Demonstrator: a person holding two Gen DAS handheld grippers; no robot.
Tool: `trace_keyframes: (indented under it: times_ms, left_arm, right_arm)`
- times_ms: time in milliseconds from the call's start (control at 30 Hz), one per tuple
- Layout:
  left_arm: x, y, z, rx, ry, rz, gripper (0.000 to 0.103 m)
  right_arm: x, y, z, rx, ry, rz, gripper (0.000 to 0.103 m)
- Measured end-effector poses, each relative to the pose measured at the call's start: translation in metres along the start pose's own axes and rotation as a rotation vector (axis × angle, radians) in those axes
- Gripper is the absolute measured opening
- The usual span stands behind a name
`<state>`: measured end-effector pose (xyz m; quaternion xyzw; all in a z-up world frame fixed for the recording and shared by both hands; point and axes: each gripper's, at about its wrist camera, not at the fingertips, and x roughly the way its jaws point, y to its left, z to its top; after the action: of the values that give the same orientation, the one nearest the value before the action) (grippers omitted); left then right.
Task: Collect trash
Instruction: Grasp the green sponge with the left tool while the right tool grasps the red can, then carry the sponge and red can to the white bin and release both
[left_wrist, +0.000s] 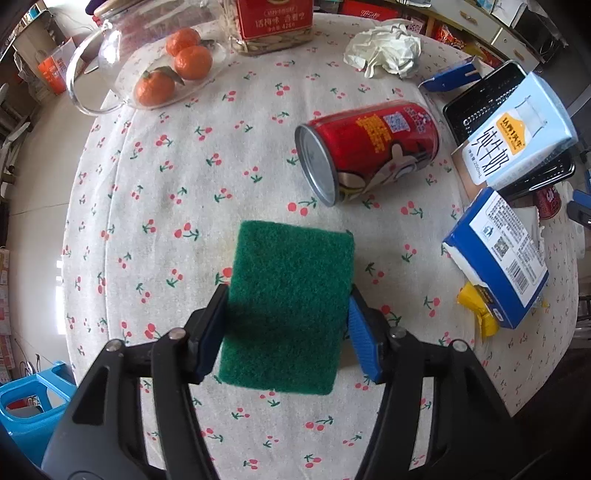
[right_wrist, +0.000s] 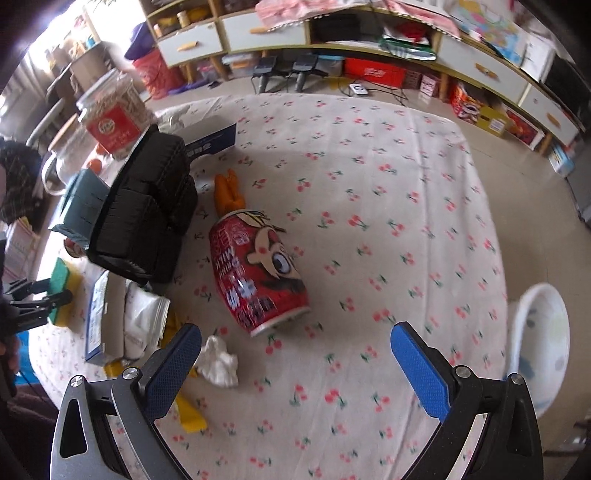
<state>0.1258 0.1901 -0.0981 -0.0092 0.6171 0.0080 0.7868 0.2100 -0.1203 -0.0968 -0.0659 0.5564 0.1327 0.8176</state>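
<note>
Gripping: left gripper (left_wrist: 288, 325) clenched on a green scouring sponge (left_wrist: 288, 306), pads pressing its two long edges, just above the cherry-print tablecloth (left_wrist: 184, 177).
Right gripper (right_wrist: 295, 365): released, jaws wide, nothing between them.
Red milk can (right_wrist: 258, 273): on its side mid-table, ahead of the right gripper.
Crumpled tissue (right_wrist: 218, 362): beside the right gripper's left finger.
Black basket (right_wrist: 147, 214): left of the can.
</note>
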Motion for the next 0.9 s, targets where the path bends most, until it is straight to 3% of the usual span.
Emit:
trace_keyframes:
  times_ms: [233,500,567,700,767,900]
  left_arm:
    - [-0.039,0.002,-0.001,-0.029,-0.117,-0.039,0.061]
    - [-0.059,-0.001,0.001,-0.060,-0.168,-0.073,0.061]
    - [-0.061,-0.005,0.000,-0.054,-0.171,-0.080,0.061]
    - [-0.063,-0.016,-0.002,-0.040,-0.180,-0.087,0.061]
    - [-0.064,-0.020,-0.002,-0.033,-0.186,-0.086,0.061]
    - [-0.067,-0.025,-0.002,-0.024,-0.199,-0.087,0.061]
  right_arm:
    - [0.021,0.001,0.014,0.011,0.011,0.012,0.103]
    - [0.038,0.007,0.024,0.019,0.020,0.037,0.101]
    - [0.043,0.007,0.026,0.026,0.028,0.044,0.094]
    - [0.052,0.006,0.025,0.056,0.052,0.080,0.091]
    - [0.055,0.007,0.025,0.066,0.064,0.115,0.072]
    - [0.049,0.010,0.023,0.064,0.049,0.109,0.070]
